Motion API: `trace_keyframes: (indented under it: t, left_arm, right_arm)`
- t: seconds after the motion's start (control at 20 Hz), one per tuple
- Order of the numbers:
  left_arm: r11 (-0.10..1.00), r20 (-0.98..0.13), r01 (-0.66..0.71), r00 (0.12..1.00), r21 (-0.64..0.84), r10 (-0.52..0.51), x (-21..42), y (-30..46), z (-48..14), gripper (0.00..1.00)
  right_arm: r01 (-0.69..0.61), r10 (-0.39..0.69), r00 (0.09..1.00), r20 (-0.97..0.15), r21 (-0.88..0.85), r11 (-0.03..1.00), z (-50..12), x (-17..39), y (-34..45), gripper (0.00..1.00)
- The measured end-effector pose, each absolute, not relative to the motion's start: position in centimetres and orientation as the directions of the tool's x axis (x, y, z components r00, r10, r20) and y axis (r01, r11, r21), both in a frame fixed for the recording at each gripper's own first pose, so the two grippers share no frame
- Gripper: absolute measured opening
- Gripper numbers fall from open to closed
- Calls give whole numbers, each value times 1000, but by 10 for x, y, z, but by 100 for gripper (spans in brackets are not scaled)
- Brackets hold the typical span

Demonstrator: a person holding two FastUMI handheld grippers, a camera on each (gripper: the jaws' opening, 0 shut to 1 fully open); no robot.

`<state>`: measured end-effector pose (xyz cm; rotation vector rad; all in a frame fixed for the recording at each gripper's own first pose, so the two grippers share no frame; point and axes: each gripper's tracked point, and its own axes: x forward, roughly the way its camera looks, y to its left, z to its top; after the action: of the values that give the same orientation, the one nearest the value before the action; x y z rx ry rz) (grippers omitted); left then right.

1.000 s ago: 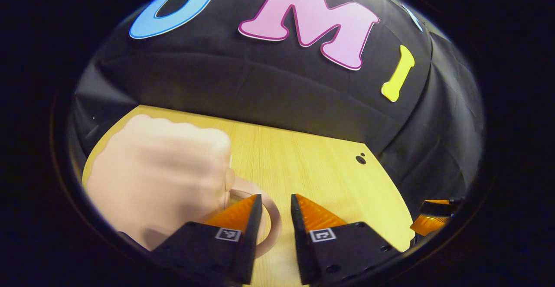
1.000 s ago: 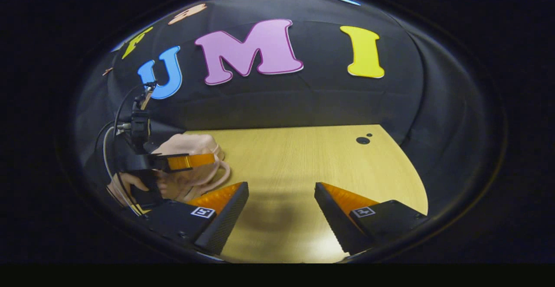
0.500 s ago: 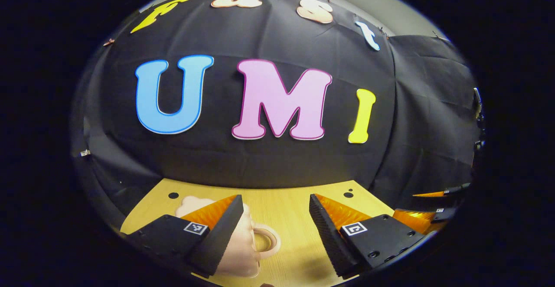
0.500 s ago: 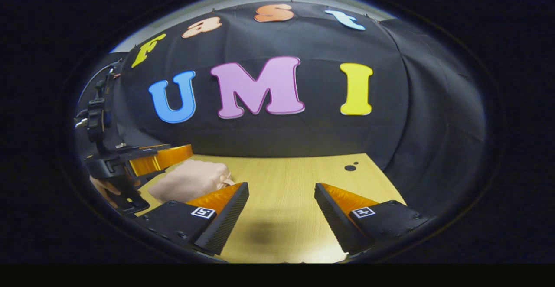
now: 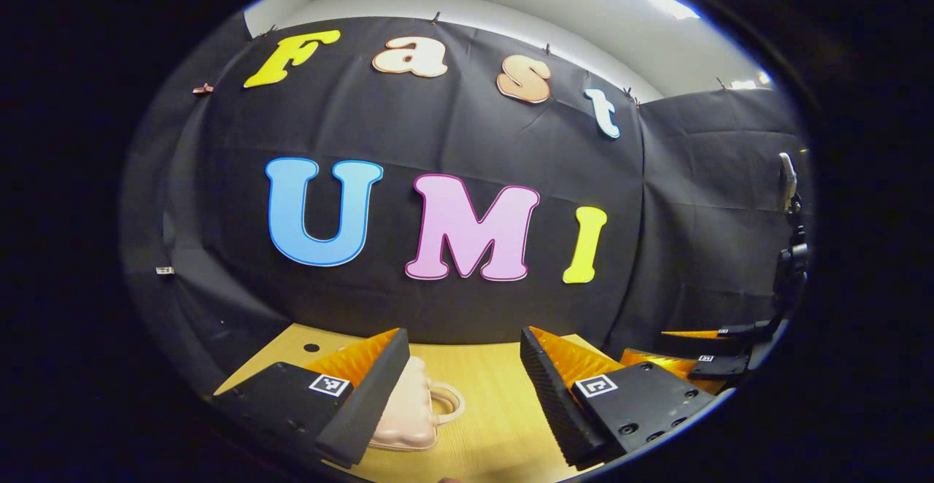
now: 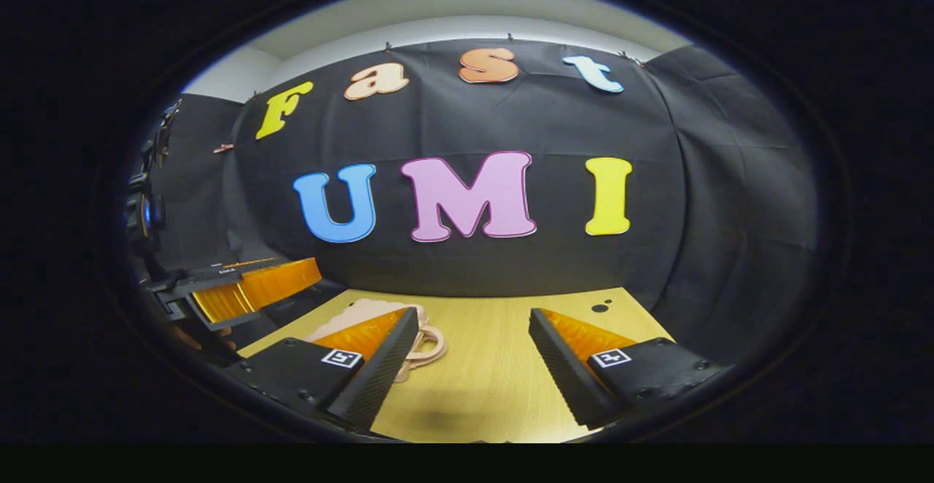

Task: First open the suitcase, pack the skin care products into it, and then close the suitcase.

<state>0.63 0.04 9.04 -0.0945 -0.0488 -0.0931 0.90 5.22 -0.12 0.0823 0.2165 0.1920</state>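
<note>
The wooden table [image 5: 481,388] runs out ahead of both grippers, light in colour, with small dark holes [image 6: 600,308] near its far right corner in the right gripper view. On it lies the suitcase [image 5: 408,414], a small pale pink case with a scalloped edge, lying flat with its lid down, its looped handle [image 5: 446,403] pointing toward the middle of the table.

In the left gripper view the left gripper [image 5: 460,395] is held above the table with its fingers spread wide and nothing between them. The suitcase lies below and beyond its left finger, which hides part of the case; the handle shows in the gap between the two fingers, and whether anything touches cannot be told. The other gripper shows at the far right edge of this view.

In the right gripper view the right gripper [image 6: 474,362] is also spread wide and holds nothing. The suitcase [image 6: 365,315] lies beyond its left finger, partly hidden, the handle [image 6: 429,343] peeking out beside that finger. The left gripper [image 6: 241,286] hangs off to the left, above the table.
</note>
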Motion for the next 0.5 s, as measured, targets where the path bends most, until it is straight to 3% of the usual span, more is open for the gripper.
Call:
trace_keyframes:
  t: [0.5]
  left_arm:
    - [992,24,68,998,-110,-66,-23,14,75,96]
  right_arm:
    - [-170,186,968,-169,106,980,7,-10,56,97]
